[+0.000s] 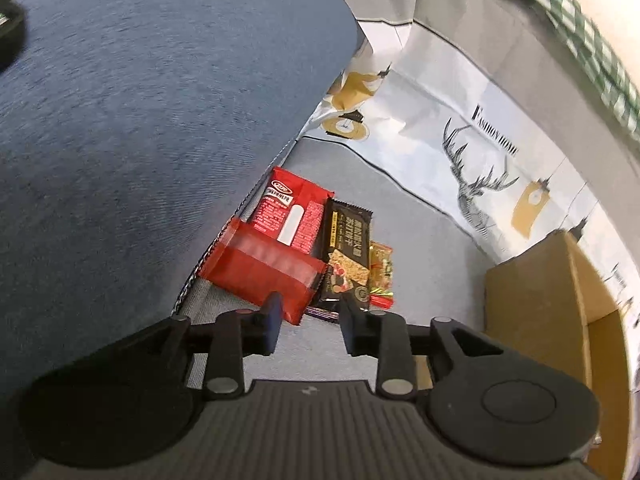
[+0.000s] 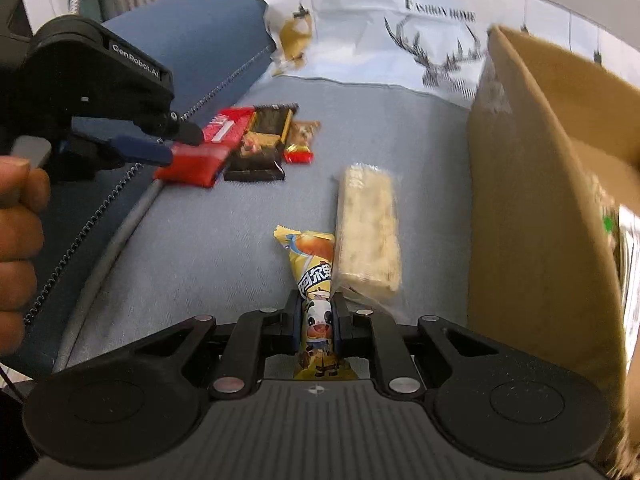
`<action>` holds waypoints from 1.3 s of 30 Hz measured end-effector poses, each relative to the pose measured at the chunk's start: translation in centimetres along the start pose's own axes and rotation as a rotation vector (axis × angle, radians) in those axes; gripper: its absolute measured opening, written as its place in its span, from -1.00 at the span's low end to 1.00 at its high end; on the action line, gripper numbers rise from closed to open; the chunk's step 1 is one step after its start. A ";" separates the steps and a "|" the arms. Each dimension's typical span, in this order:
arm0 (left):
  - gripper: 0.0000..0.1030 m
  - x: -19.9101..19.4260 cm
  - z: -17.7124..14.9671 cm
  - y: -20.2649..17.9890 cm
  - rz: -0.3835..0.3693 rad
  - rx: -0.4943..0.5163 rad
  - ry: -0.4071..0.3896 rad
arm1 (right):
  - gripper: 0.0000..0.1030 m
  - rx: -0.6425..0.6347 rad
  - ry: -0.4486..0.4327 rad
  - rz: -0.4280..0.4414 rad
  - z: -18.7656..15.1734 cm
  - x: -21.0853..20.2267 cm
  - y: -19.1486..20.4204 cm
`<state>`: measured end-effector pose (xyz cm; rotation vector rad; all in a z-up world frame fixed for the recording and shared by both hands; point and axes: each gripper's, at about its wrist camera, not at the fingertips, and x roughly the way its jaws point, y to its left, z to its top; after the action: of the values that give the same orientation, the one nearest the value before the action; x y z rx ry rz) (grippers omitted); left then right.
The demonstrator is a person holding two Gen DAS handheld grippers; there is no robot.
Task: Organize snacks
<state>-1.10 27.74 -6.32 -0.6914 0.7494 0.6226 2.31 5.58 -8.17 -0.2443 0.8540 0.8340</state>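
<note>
While right gripper point(image 2: 316, 320) fingers pinch yellow cow candy point(image 2: 314, 280) low, it could slip. Left gripper point(image 1: 308, 312) fingers apart at red wafer pack point(image 1: 272, 256); may bump black cracker bar point(image 1: 346, 256) at 3 o'clock.

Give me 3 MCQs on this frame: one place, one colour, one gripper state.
1. Where is the cardboard box relative to the snacks?
A. right
B. left
C. under them

2. What colour is the wrapper nearest the left gripper?
A. green
B. red
C. white

3. What is the right gripper doing?
A. open, holding nothing
B. shut on the yellow cow-print snack
C. shut on the pale bar

Key: 1 A, the box stands at the right edge; 2 B, the red wrapper lies at its fingertips; 3 B, the fingers clamp the yellow cow-print snack, while the pale bar lies free beside it.
</note>
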 end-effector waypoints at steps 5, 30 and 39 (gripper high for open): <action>0.04 1.7 -0.1 -2.2 0.140 0.160 -0.004 | -0.63 -0.048 -0.001 -0.007 -0.6 1.1 -0.1; -0.99 2.0 -1.7 -5.9 0.295 0.522 -0.133 | -0.73 -0.117 -0.028 0.023 -0.9 0.2 0.4; -1.00 -3.5 -1.2 -3.1 -0.099 0.271 -0.133 | -0.74 -0.155 -0.070 0.044 -1.9 -2.1 1.5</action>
<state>-1.39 24.05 -3.22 -0.4304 0.6565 0.4613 -0.63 4.47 -7.61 -0.3311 0.7318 0.9461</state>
